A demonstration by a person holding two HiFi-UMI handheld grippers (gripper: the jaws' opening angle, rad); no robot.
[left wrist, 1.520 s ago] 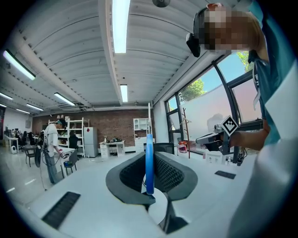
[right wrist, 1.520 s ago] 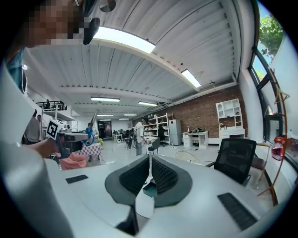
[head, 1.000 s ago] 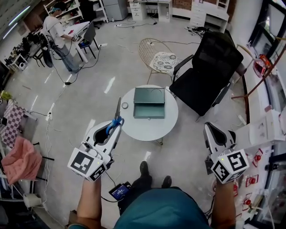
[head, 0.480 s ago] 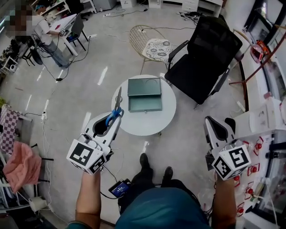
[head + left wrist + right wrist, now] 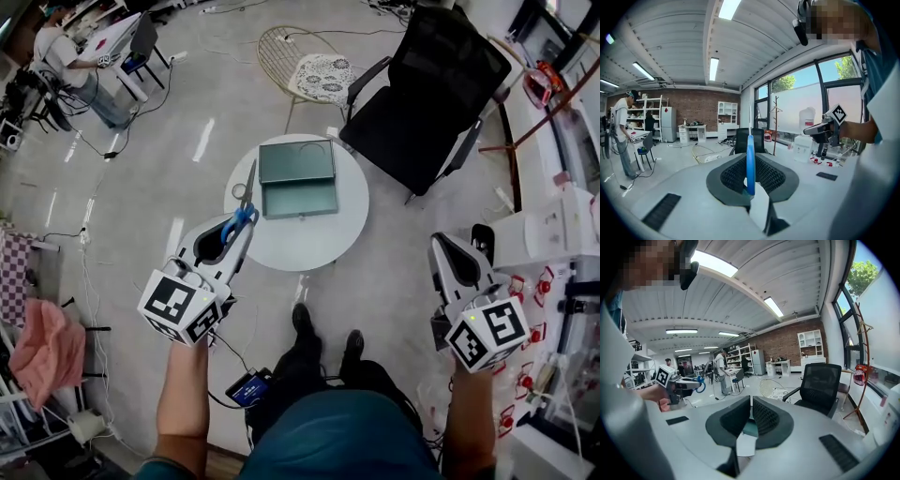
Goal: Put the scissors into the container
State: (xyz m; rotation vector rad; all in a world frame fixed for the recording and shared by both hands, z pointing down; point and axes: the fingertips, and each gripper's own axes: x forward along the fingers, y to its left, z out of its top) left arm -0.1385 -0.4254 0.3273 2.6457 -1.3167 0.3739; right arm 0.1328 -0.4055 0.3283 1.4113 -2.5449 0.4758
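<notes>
The scissors [image 5: 246, 202] are clamped in the left gripper [image 5: 238, 231], not in the container. In the left gripper view the two fingers [image 5: 769, 174] are pressed against the blue handle from either side, and the blades stand up and forward from the tips. In the head view the blades cross the left edge of the round white desk [image 5: 309, 246], with the points just beside the left side of the container [image 5: 298, 178]. How high they are above the desk cannot be told.

The container is a green box near the far side of the desk. Its lid is folded back flat toward the far edge, and the tray looks bare inside. A small ring [image 5: 239, 190] lies on the desk at its left edge, just beside the scissor blades.

The right gripper [image 5: 448, 249] is held to the right of the desk, well apart from it and over the floor. Its fingers [image 5: 765, 416] are drawn together with the tips meeting, and there is nothing between them.

A black office chair [image 5: 427, 89] stands just beyond the desk on its far right. A wire chair with a patterned cushion [image 5: 311, 67] stands beyond the desk's far edge. The person's shoes [image 5: 302, 321] are on the floor at the desk's near side. Another person [image 5: 64, 49] stands at a table far off to the desk's left.
</notes>
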